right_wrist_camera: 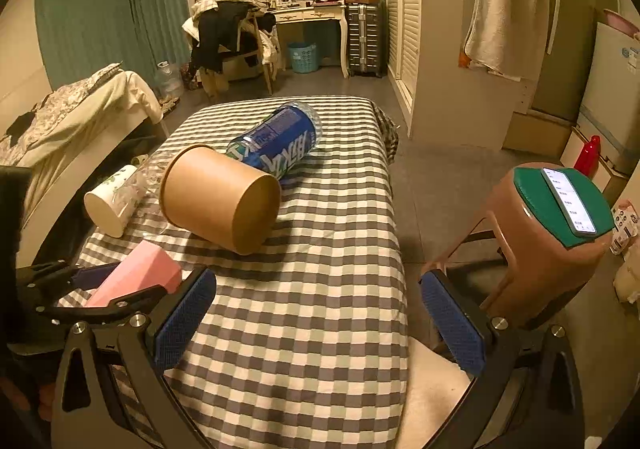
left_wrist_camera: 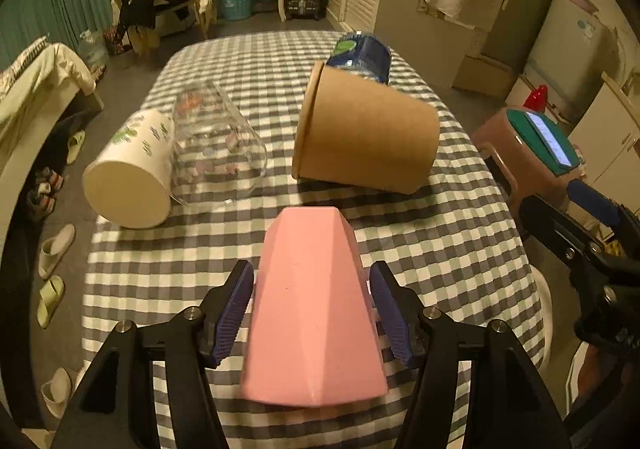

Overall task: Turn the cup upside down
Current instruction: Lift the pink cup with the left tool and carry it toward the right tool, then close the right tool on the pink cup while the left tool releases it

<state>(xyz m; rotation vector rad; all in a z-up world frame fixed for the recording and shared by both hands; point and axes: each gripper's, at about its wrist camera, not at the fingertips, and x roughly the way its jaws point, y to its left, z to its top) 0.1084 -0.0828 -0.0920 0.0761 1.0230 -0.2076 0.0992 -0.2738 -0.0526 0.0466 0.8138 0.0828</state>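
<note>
A pink faceted cup (left_wrist_camera: 312, 305) lies on its side on the checkered table (left_wrist_camera: 440, 249), base pointing away. My left gripper (left_wrist_camera: 312, 309) straddles it; the blue pads (left_wrist_camera: 234, 313) stand just off its sides, with small gaps showing, so it looks open. The pink cup also shows in the right wrist view (right_wrist_camera: 136, 277), between the left gripper's fingers. My right gripper (right_wrist_camera: 316, 321) is open and empty above the table's near right part.
A brown paper cup (left_wrist_camera: 364, 133) lies on its side mid-table, a blue can (left_wrist_camera: 360, 57) behind it. A clear glass cup (left_wrist_camera: 216, 145) and a white printed cup (left_wrist_camera: 132, 169) lie at the left. A brown stool (right_wrist_camera: 540, 233) with a phone stands right of the table.
</note>
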